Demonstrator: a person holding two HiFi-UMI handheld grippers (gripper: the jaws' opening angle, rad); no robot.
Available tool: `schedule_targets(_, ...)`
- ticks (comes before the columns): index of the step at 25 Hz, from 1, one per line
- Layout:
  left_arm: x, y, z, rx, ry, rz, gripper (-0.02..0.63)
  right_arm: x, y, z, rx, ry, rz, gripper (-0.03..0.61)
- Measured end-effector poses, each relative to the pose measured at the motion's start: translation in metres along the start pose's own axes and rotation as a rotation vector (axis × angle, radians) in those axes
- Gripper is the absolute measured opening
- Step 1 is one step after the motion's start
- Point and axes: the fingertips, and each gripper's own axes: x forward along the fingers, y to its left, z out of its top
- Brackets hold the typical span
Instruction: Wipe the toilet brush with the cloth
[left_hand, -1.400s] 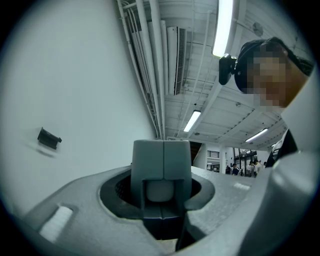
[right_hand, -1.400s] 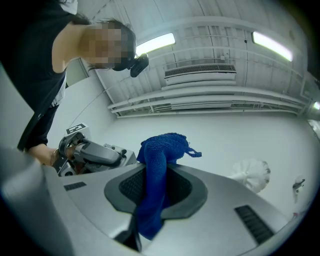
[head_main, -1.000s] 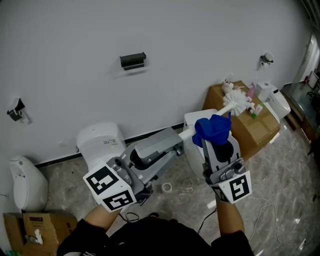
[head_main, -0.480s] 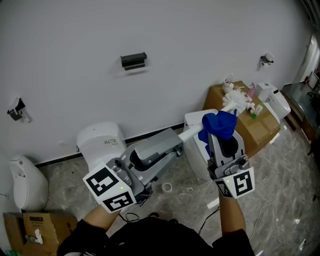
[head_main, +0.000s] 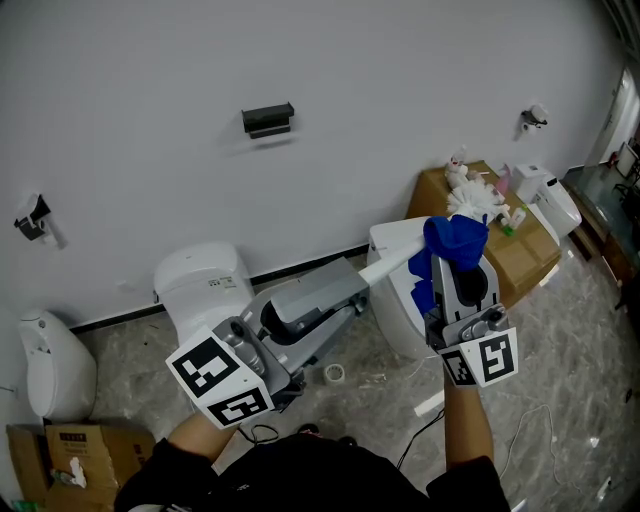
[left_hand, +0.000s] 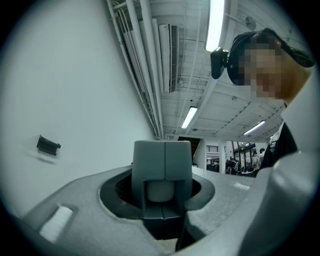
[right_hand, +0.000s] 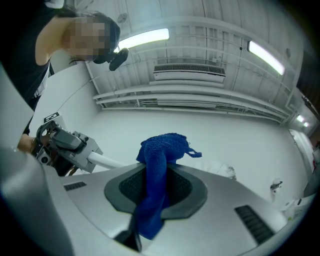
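Observation:
A white toilet brush runs up and to the right in the head view, its handle (head_main: 392, 262) ending in the bristle head (head_main: 480, 200). My left gripper (head_main: 350, 287) is shut on the lower end of the handle. In the left gripper view the closed jaws (left_hand: 163, 150) hold the pale handle end (left_hand: 160, 191). My right gripper (head_main: 452, 262) is shut on a blue cloth (head_main: 455, 238), which lies against the brush just below the bristles. The right gripper view shows the cloth (right_hand: 159, 155) bunched between the jaws, with the handle (right_hand: 107, 161) to its left and the bristles (right_hand: 220, 167) partly hidden behind.
A white toilet (head_main: 205, 285) stands by the wall at left, and another white fixture (head_main: 395, 310) sits under the brush. A cardboard box (head_main: 510, 255) with small items is at right. A tape roll (head_main: 333, 374) lies on the marble floor.
My right gripper has slid the blue cloth up and to the right along the handle, toward the bristle head. The left gripper and the brush have stayed still.

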Motion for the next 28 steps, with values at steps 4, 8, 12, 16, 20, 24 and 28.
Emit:
schedule_targets(4, 0.000, 0.000, 0.000, -0.001, 0.009, -0.002, 0.164, -0.001, -0.012, -0.003, 0.003, 0.013, -0.030, 0.081)
schedule_targets(8, 0.001, -0.003, -0.001, 0.001, 0.012, -0.004, 0.164, -0.004, -0.023, -0.005, 0.022, 0.023, -0.055, 0.081)
schedule_targets(12, 0.001, -0.004, -0.001, 0.008, 0.018, -0.003, 0.164, -0.004, -0.031, -0.007, 0.026, 0.035, -0.071, 0.081)
schedule_targets(16, 0.000, -0.005, -0.002, 0.015, 0.023, 0.000, 0.164, -0.005, -0.037, -0.010, 0.028, 0.046, -0.081, 0.081)
schedule_targets(20, -0.001, -0.008, -0.005, 0.020, 0.024, 0.000, 0.164, -0.010, -0.040, -0.012, 0.023, 0.052, -0.089, 0.081)
schedule_targets(24, 0.000, -0.011, -0.004, 0.032, 0.024, 0.001, 0.164, -0.011, -0.042, -0.011, 0.023, 0.052, -0.091, 0.081)
schedule_targets(28, -0.001, -0.008, -0.002, 0.050, 0.025, 0.007, 0.164, -0.010, -0.040, -0.012, 0.031, 0.065, -0.085, 0.081)
